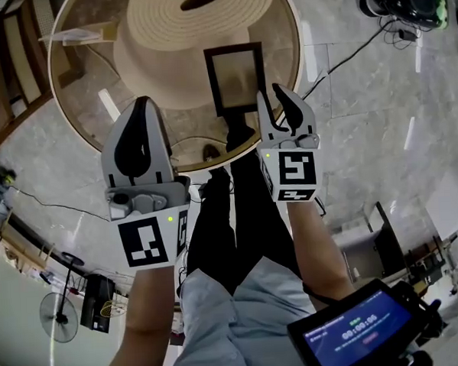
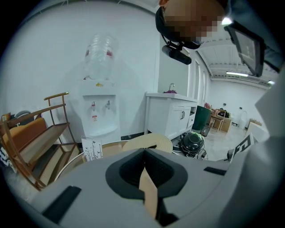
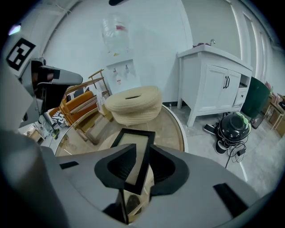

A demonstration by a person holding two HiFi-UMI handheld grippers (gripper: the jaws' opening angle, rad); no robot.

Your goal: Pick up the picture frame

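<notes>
Pale marble flooring and white walls surround a round glass-topped desk with a wooden rim (image 1: 297, 45), and a cream coiled-rope basket (image 1: 198, 27) sits at its middle. The black rectangular picture frame with a pale pane (image 1: 236, 77) lies just on the near side of the basket. Its near right edge runs between the fingers of the right gripper (image 1: 272, 99). In the right gripper view those fingers (image 3: 113, 171) are drawn in against the frame's (image 3: 133, 147) black rail, so the grasp looks made. Whether the frame has left the glass I cannot tell. The left gripper (image 1: 141, 114) hangs off to the side, its fingers (image 2: 129, 171) pressed together on nothing. Because the hold is on one edge, the far end will likely want to droop. A steady squeeze and a slow, straight rise would help, keeping the far end away from the basket.
</notes>
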